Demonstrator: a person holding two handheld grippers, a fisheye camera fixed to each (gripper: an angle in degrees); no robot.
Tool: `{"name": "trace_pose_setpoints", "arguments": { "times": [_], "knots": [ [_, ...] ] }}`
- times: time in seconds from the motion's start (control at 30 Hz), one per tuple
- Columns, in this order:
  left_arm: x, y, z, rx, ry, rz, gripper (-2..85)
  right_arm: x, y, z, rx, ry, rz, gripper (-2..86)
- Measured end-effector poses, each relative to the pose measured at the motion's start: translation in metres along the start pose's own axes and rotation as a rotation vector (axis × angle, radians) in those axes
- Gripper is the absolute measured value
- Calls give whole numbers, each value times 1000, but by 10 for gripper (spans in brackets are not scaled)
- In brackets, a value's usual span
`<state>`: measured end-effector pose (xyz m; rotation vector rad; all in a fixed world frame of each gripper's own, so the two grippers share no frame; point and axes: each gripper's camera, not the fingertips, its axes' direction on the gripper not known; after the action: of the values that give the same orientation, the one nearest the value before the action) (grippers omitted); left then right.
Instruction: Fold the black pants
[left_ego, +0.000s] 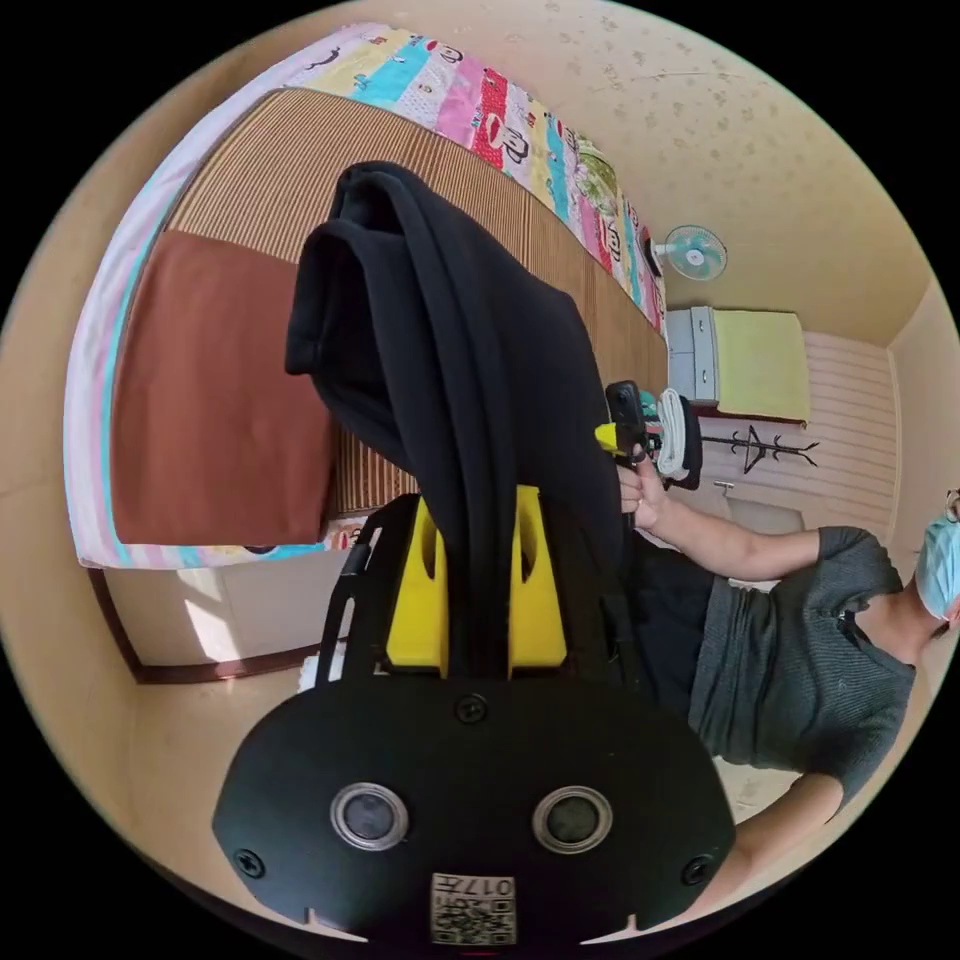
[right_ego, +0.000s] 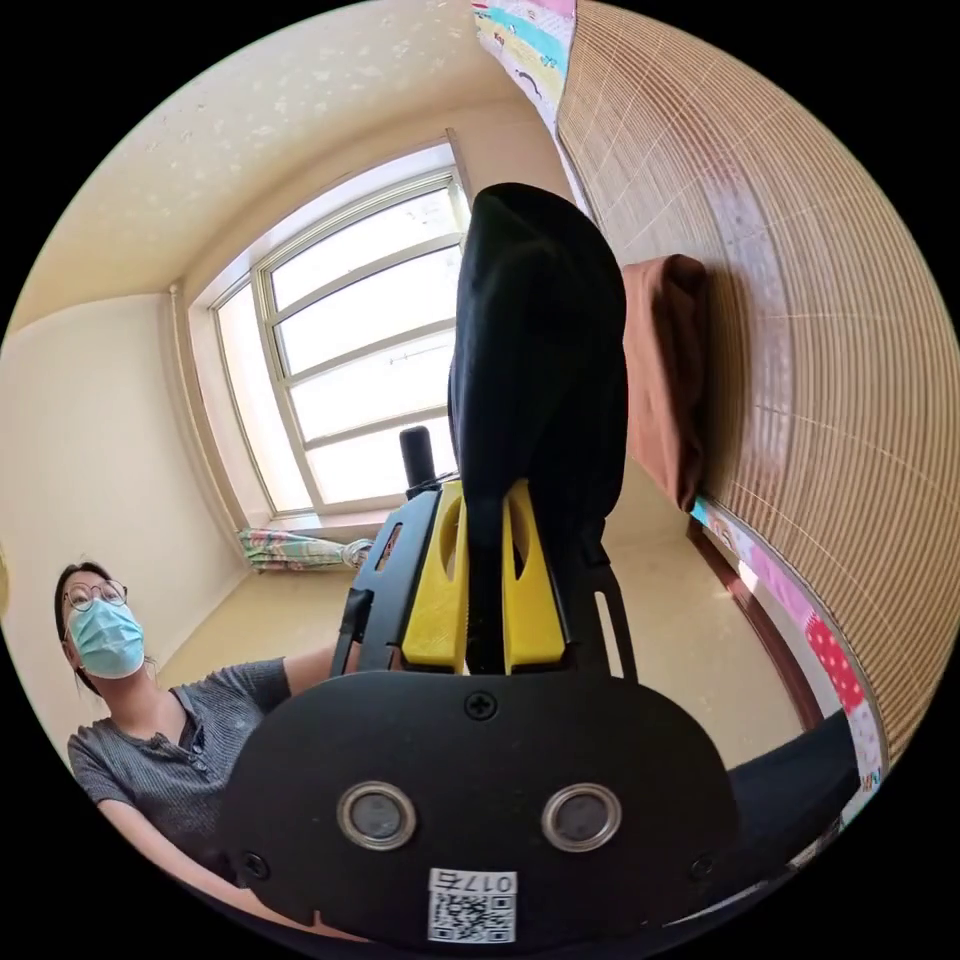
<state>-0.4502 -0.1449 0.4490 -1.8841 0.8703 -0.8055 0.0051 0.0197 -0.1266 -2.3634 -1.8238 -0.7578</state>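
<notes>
Left gripper view has the left gripper with its two yellow jaws pressed on a thick fold of the black pants, which run between the jaws and bunch up beyond them, held clear of the bed. Past the pants lies a striped brown mat on that bed, with a folded rust-brown cloth resting on its near left part and a patterned, colourful sheet along the far edge. To the right of the pants, a person's hand grips the handle of the other device, and the person's grey top shows further right. A small fan stands far off by the wall.

Right gripper view has the right gripper, its yellow jaws likewise clamped on a bundle of the black pants that rises between them. Just right of the pants hangs the rust-brown cloth against the striped mat. A bright window lies to the far left, and the person sits at the near left.
</notes>
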Motion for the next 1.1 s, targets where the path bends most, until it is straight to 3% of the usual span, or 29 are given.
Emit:
{"name": "trace_pose_setpoints", "arguments": {
  "times": [0.13, 0.27, 0.3, 0.43, 0.57, 0.67, 0.83, 1.0, 1.1],
  "knots": [
    [-44, -20, -47, 57, -321, -44, 127, 50, -44, 63, 36, 143, 112, 50],
    [-120, 3, -23, 148, -594, -494, 117, 99, -53, 76, -91, 305, 198, 24],
    [-127, 11, -16, 172, -585, -530, 114, 102, -48, 69, -125, 356, 180, 19],
    [-168, 70, 60, 243, -210, -563, 103, 93, 2, 13, -323, 443, 25, 9],
    [-172, 128, 129, 204, -106, -600, 90, 87, 72, -80, -316, 606, 110, 6],
    [-162, 171, 166, 269, 0, -653, 85, 62, 135, -158, -127, 674, 195, 5],
    [-102, 214, 226, 416, 115, -621, 42, -11, 249, -219, 421, 737, 262, 4],
    [1, 175, 326, 186, 141, -293, -6, -38, 318, -207, 675, 732, 214, 5],
    [78, 144, 392, -9, 387, -32, -9, -39, 360, -208, 820, 702, 192, 8]
  ]
}}
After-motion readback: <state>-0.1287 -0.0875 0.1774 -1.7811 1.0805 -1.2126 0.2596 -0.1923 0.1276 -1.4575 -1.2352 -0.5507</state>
